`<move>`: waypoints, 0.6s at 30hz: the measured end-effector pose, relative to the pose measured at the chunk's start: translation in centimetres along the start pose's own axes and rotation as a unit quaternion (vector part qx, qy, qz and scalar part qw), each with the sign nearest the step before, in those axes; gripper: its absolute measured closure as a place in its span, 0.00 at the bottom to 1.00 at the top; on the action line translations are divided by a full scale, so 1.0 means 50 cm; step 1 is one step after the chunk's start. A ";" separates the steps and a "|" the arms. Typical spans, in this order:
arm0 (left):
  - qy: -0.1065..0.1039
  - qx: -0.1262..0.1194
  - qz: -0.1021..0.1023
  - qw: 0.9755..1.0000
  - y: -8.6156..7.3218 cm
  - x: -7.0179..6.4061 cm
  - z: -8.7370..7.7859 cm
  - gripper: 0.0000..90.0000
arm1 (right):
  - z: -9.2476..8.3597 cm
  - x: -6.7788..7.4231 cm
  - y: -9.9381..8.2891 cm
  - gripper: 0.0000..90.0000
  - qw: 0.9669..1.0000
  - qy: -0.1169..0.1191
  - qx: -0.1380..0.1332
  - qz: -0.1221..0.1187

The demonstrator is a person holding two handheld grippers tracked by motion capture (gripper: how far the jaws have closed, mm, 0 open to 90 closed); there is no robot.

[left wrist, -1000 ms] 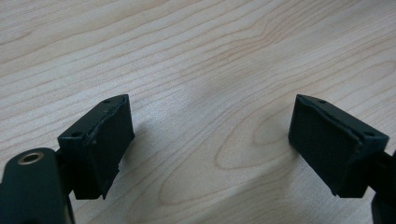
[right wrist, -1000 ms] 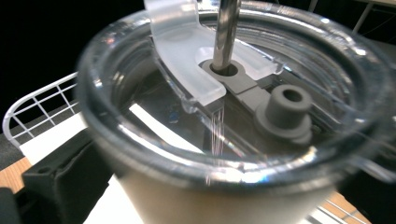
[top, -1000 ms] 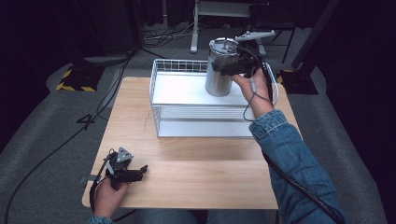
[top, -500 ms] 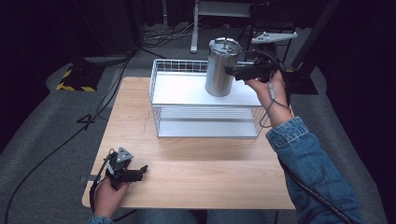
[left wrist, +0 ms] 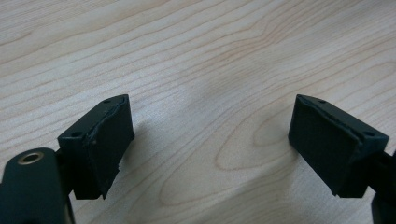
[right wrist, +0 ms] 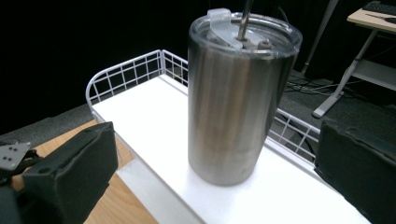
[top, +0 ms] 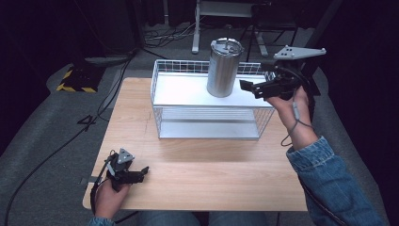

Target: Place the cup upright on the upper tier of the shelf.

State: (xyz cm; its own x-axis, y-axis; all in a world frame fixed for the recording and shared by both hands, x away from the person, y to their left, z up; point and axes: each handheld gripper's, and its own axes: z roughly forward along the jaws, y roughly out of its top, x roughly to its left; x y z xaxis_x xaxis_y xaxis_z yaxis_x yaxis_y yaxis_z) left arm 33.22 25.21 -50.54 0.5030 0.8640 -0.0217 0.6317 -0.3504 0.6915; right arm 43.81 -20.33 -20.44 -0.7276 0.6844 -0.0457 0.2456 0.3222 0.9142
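— Look, the right gripper has let go of the steel tumbler and pulled back to the right. A moment ago it was wrapped around it.

— Where is the tumbler now?

— It stands upright on the white board that lies across the top of the white wire basket. It is near the back right part of the board. It has a clear lid with a thin straw sticking up.

— Is the right gripper touching it?

— No. Its jaws are spread wide, with nothing between them. It sits just beside the tumbler, on its right side. In the right gripper view the tumbler stands in the middle, with one black jaw low on each side and a gap all around.

— And the other hand?

— The left gripper rests on the wooden tabletop, down at the near left corner. It is far from the basket. A hand holds it from below.

— Is it holding anything?

— No. In the left gripper view the two black jaws stand far apart, and bare wood is between them.

— Who holds the right one?

— A person in a blue denim sleeve. The arm reaches up along the right side of the tabletop.
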 end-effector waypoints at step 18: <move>0.002 -0.001 -0.004 1.000 0.004 0.001 0.004 0.16 | -0.069 0.021 -0.113 0.00 0.999 -0.017 0.046 -0.021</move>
State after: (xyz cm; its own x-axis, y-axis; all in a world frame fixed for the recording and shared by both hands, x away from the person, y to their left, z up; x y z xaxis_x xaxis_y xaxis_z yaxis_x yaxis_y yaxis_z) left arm 33.50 25.10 -50.55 0.4949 0.8686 -0.0244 0.6353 -0.3426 0.6921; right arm 39.46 -23.69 -24.25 -0.7166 0.6904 -0.0995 0.2741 0.4099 0.8700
